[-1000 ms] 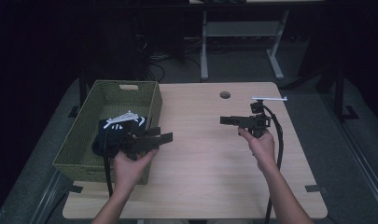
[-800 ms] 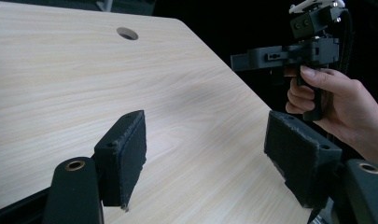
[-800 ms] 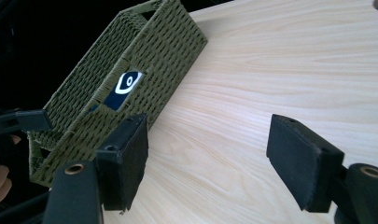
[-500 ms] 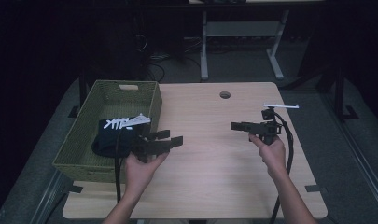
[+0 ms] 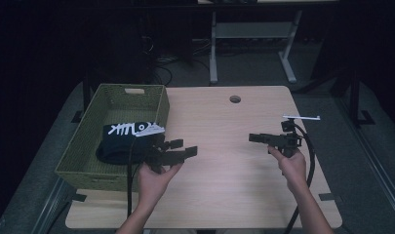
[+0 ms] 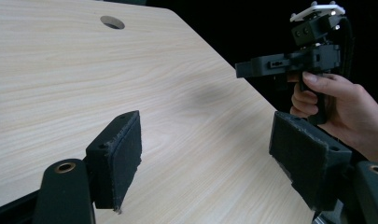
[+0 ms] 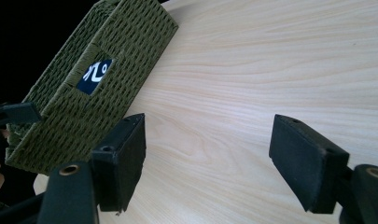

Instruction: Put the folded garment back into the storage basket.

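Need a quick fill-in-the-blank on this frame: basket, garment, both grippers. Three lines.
1. The dark garment lies inside the green ____.
2. Both the left gripper and the right gripper have their jaws ____, nothing between them.
3. The basket sits at the table's ____ side in the high view.

Missing: basket; open; left

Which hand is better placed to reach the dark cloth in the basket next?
Probably the left: the left gripper hovers open beside the green basket holding the dark cloth; the right gripper, also open, is across the table.
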Demonstrator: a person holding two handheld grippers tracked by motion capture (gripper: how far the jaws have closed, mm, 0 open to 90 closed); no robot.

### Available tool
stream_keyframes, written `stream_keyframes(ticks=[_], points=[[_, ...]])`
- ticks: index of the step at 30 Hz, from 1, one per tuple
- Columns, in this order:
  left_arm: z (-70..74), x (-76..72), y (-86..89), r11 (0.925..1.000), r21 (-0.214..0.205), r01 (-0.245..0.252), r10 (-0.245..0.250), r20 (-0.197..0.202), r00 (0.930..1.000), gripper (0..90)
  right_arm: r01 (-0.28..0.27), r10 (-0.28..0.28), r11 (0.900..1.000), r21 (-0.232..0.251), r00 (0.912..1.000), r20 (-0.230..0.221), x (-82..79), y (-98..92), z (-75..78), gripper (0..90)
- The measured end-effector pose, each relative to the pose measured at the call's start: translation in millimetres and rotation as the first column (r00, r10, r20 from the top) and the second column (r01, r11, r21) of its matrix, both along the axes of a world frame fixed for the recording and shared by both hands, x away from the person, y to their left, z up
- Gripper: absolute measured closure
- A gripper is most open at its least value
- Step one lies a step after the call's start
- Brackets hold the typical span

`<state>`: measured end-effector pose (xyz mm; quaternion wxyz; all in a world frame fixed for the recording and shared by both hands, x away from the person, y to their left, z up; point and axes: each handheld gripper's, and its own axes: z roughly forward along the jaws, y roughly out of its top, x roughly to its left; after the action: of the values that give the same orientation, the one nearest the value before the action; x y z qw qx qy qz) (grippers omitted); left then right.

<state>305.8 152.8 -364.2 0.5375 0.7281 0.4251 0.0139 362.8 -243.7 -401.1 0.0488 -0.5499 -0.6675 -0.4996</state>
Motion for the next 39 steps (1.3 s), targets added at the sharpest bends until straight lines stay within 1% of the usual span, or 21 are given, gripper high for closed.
stream_keyframes(ticks=[4, 8, 11, 13, 18, 20, 25, 27, 31, 39], points=[[-4.6, 0.0, -2.5, 1.0000, 0.003, 0.002, -0.002, -0.003, 1.0000, 25.1, 0.002, -0.002, 1.0000, 0.004, 1.0000, 0.004, -2.6, -4.1, -0.9, 26.9], [-9.5, -0.5, -5.2, 1.0000, 0.002, 0.003, -0.003, -0.008, 1.0000, 25.1, 0.006, -0.006, 1.0000, 0.006, 1.0000, -0.005, -6.2, -8.5, -5.9, 26.9], [-12.3, -1.1, -7.4, 1.0000, 0.004, 0.003, -0.003, -0.005, 1.0000, 24.9, 0.004, -0.004, 1.0000, -0.002, 0.9999, -0.012, -9.0, -12.2, -9.9, 26.8], [-14.1, -1.2, -8.4, 1.0000, 0.006, 0.003, -0.003, -0.004, 1.0000, 24.9, 0.009, -0.009, 0.9999, 0.011, 0.9999, -0.008, -11.9, -14.9, -11.3, 26.8], [-19.3, -1.6, -11.1, 0.9999, 0.012, 0.003, -0.003, -0.008, 1.0000, 25.0, 0.008, -0.008, 1.0000, 0.003, 0.9999, -0.015, -18.6, -21.1, -16.4, 26.8], [-21.3, -1.9, -12.0, 0.9999, 0.010, 0.008, -0.008, -0.011, 0.9999, 25.0, 0.010, -0.010, 0.9999, 0.007, 0.9999, -0.010, -21.3, -23.4, -18.1, 26.8], [-25.2, -3.2, -14.0, 0.9999, 0.016, 0.005, -0.005, -0.006, 1.0000, 24.7, 0.016, -0.016, 0.9999, 0.006, 0.9997, -0.016, -27.5, -29.6, -23.1, 26.8], [-27.0, -3.6, -14.7, 0.9999, 0.015, 0.005, -0.005, -0.005, 1.0000, 24.2, 0.016, -0.017, 0.9999, -0.001, 0.9998, -0.012, -30.4, -32.8, -24.9, 26.8], [-31.1, -4.8, -15.9, 0.9999, 0.014, 0.005, -0.005, -0.005, 1.0000, 23.9, 0.025, -0.025, 0.9997, -0.004, 0.9994, -0.022, -34.8, -38.2, -29.5, 26.8], [-39.7, -8.1, -14.5, 0.9997, 0.023, 0.001, -0.001, 0.003, 1.0000, 23.9, 0.035, -0.035, 0.9994, -0.010, 0.9990, -0.028, -47.8, -48.3, -40.9, 26.8]])
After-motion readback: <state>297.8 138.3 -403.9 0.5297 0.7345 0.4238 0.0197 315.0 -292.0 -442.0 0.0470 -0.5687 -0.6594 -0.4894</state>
